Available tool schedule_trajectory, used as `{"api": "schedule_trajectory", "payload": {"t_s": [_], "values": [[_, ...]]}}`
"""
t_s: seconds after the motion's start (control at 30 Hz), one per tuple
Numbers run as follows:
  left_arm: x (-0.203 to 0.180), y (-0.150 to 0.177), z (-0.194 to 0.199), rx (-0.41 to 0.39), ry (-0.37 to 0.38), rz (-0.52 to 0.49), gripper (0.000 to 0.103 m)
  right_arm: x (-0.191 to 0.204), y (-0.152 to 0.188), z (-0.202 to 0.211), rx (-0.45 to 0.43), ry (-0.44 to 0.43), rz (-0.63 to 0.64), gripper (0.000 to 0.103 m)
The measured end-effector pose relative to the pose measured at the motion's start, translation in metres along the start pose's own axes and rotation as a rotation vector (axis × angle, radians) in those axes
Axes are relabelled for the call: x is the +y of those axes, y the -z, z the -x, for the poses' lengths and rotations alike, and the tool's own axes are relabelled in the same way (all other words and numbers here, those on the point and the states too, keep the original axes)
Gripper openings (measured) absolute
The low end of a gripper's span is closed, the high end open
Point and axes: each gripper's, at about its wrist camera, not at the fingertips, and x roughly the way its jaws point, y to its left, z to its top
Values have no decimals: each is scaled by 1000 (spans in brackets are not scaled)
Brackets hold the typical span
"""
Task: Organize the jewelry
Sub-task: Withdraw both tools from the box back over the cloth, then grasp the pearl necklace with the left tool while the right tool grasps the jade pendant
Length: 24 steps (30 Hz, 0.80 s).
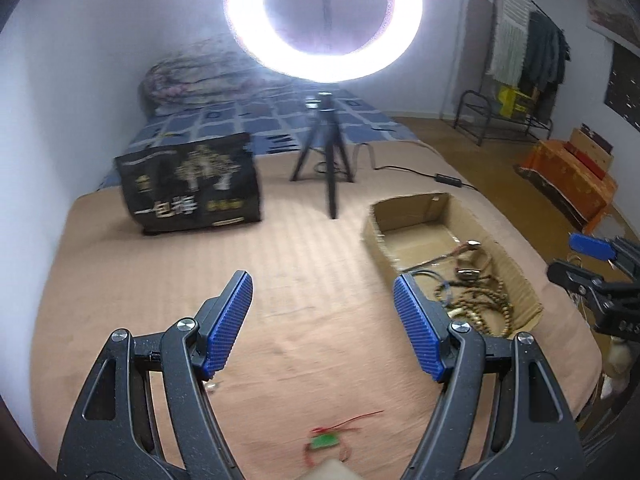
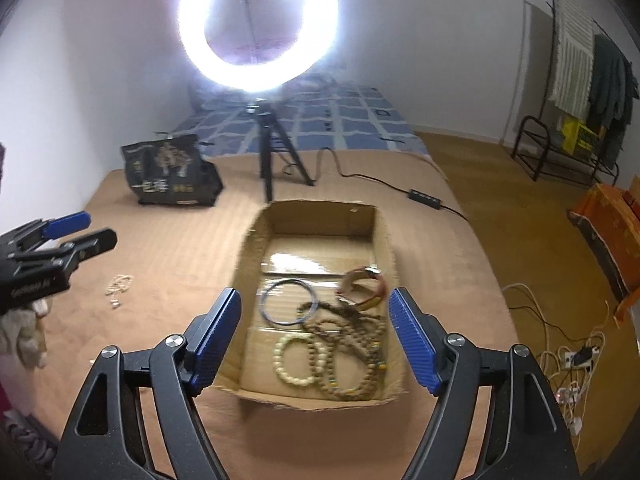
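One cardboard box (image 2: 320,216), lengthwise toward ring light (image 2: 256,24)

Matt corrugated cardboard box (image 2: 320,216), ribbed tan cloth bedcover (image 1: 304,264), glossy black bag (image 1: 192,184)

**A lamp-lit bedroom**

A ring light (image 1: 323,20) on a black tripod (image 1: 323,148) glares in the middle of the room, standing on a bed (image 1: 168,272) covered with a tan blanket. Behind it lies a blue checked sheet (image 1: 272,120) and a heap of flowered bedding (image 1: 192,68) against the white wall (image 1: 68,72). A black printed bag (image 1: 190,184) sits on the blanket. To the right, the floor (image 2: 516,208) is brown; a clothes rack (image 2: 584,80) hung with garments stands by the far wall, near an orange box (image 2: 612,220). Tangled white cables (image 2: 568,356) and a power strip lie beside the bed.
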Motion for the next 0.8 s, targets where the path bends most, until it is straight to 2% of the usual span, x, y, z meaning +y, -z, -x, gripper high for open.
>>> {"api": "schedule_trajectory", "payload": {"t_s": [0.13,0.23,0.37,0.43,0.57,0.8], "values": [[30,2,7,26,-20,30,75,28,6,5,1,-87,18,76],[51,4,11,41,-51,28,75,49,13,6,15,-128,55,76],[82,14,11,63,-53,57,75,80,25,1,43,-176,105,76],[101,23,4,91,-64,92,75,92,32,-5,70,-203,120,76],[131,35,-17,158,-35,179,75,113,45,-19,125,-245,136,76],[155,51,-62,266,-15,262,73,150,73,-55,245,-280,198,76]]}}
